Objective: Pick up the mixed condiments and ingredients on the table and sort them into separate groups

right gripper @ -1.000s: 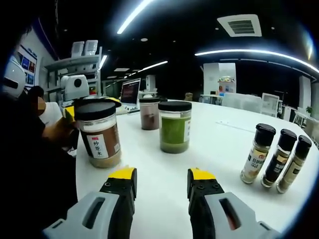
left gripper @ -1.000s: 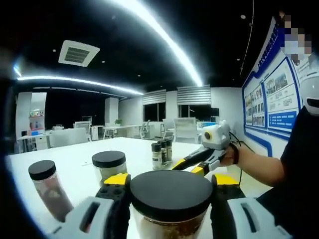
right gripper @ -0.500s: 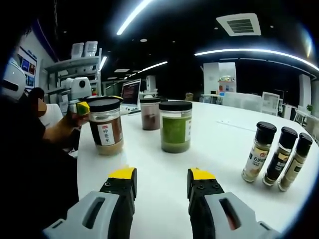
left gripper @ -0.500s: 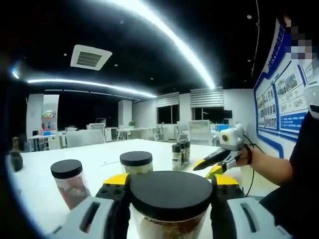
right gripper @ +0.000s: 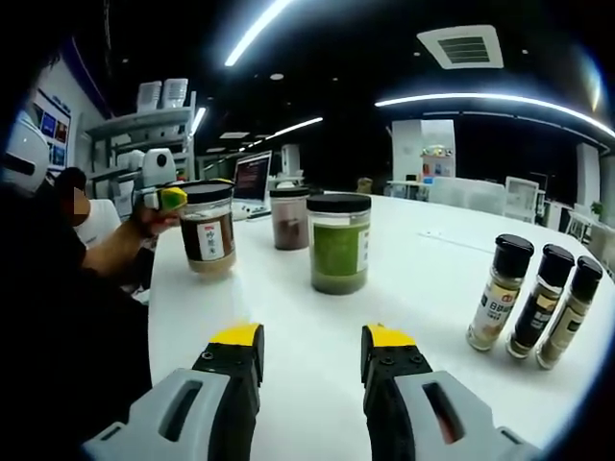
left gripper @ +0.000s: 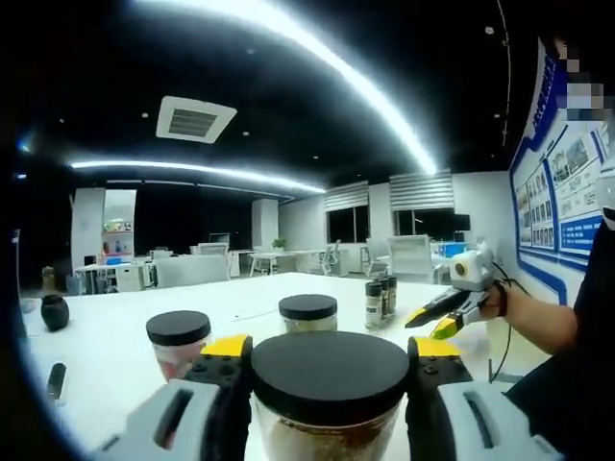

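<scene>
**Jars and shakers on white surface**

Left tool [left gripper: 330,384]: clamped on brown-filled jar [right gripper: 208,229], near the surface's [right gripper: 432,288] edge. Right tool [right gripper: 310,351]: jaws apart, holding nothing. Green-powder jar [right gripper: 338,243] and dark-powder jar [right gripper: 288,219] mid-surface. Three black-capped shakers [right gripper: 536,300] touching in a row.

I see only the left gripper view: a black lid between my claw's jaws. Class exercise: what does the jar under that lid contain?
Observer: From the right gripper view, the held jar has a white-and-red label and brown contents with a paler layer at the bottom.
Operator: Is the right claw holding anything?
Observer: No, the right claw is open over bare white table.
Operator: What is nearest my jar?
Observer: A reddish-brown jar and a green-filled jar stand to its right in that view.
Operator: And the small bottles?
Observer: Three black-capped spice bottles stand together, apart from the jars.
</scene>
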